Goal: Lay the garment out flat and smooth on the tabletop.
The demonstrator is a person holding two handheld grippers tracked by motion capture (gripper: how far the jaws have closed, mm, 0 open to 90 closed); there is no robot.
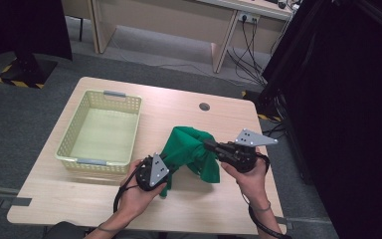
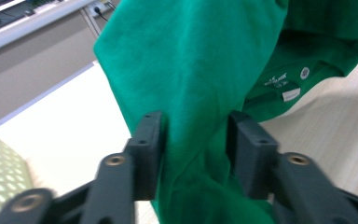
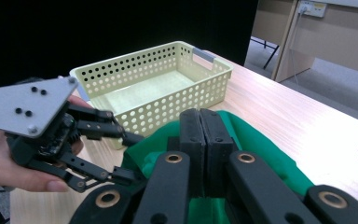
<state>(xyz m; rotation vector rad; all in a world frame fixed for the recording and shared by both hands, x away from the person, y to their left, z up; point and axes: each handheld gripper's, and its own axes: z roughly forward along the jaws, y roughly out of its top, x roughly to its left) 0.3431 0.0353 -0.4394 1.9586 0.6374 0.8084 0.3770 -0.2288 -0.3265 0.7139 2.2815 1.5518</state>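
From above, a green garment (image 1: 191, 152) hangs lifted over the desk (image 1: 219, 214) between both tongs, left tongs (image 1: 165, 168) at its seven o'clock, right tongs (image 1: 210, 145) at its three o'clock. An empty basket (image 1: 74, 139) sits at nine o'clock. Left gripper view: the jaws stand narrowed around a fold of the garment (image 2: 191, 84), whether pressing I cannot tell. Right gripper view: the jaws are clamped together on the cloth (image 3: 261, 149). Judged step: securing a two-point hold; next, firm the left grip, then spread or fold.

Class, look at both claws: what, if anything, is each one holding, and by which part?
The right claw pinches the green cotton garment at a raised fold. The left claw straddles a hanging fold, grip uncertain.
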